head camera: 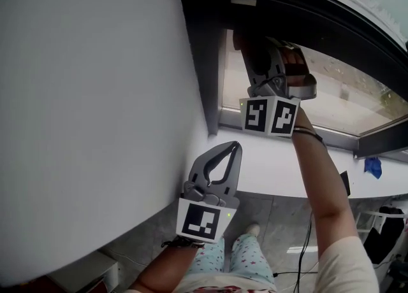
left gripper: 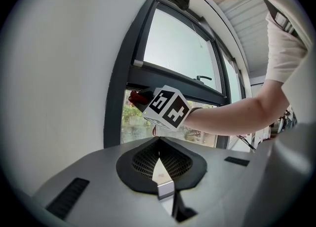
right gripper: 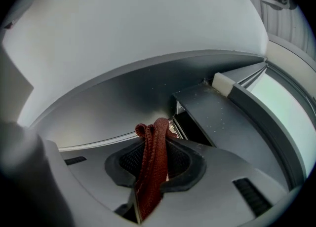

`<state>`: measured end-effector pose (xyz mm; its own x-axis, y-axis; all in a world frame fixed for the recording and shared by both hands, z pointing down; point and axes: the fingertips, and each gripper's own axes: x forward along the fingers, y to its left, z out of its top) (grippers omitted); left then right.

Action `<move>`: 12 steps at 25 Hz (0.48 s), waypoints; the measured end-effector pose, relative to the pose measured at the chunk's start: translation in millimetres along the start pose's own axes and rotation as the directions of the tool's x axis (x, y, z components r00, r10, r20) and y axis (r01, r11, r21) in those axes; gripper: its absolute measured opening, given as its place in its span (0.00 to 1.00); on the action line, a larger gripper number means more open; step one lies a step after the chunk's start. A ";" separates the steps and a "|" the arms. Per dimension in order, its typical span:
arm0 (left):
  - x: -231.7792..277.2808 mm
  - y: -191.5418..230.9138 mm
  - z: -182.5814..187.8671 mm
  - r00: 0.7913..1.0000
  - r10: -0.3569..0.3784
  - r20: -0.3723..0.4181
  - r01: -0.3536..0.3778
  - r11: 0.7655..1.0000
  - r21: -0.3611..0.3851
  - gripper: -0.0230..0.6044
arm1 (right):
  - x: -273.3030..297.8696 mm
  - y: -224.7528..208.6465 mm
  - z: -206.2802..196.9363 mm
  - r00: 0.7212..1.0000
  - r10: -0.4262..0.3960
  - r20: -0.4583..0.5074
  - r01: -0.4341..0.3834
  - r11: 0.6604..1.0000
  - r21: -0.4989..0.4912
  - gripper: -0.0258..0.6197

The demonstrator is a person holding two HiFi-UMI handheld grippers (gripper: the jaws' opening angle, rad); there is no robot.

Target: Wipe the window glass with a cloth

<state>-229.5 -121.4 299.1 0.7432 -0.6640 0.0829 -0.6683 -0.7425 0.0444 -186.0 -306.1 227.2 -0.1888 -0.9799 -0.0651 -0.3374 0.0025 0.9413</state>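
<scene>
The right hand-held gripper (right gripper: 157,144) is clamped tight on a rust-red woven cloth (right gripper: 149,171). The folded cloth stands up between the jaws and pokes out past their tips. It is raised into the upper corner of the lower pane, where the dark window frame (head camera: 210,62) meets the window glass (head camera: 331,91). From the left side, only a scrap of red shows beyond its marker cube. I cannot tell whether the cloth actually touches the glass. From above, the jaw tips are lost in the frame's shadow. The left hand-held gripper (left gripper: 160,162) has its jaws pressed together with nothing between them. It is held lower, close beside the white wall (head camera: 83,94) and in front of the white sill (head camera: 274,171).
</scene>
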 end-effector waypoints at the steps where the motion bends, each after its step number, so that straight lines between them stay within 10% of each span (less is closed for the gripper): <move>1: 0.4 0.6 0.1 1.000 -0.001 0.002 0.001 1.000 -0.003 0.07 | 1.8 1.7 0.9 1.000 0.003 0.000 -0.003 1.000 -0.014 0.17; 12: 5.0 0.7 11.0 0.999 -0.037 0.015 0.038 0.999 -0.002 0.07 | 16.7 7.2 14.9 0.999 0.020 -0.028 -0.023 0.990 -0.136 0.17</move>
<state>-225.9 -126.2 288.6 0.7681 -0.6369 0.0658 -0.6401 -0.7668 0.0490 -205.3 -319.4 227.9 -0.1697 -0.9848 -0.0375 -0.2040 -0.0021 0.9790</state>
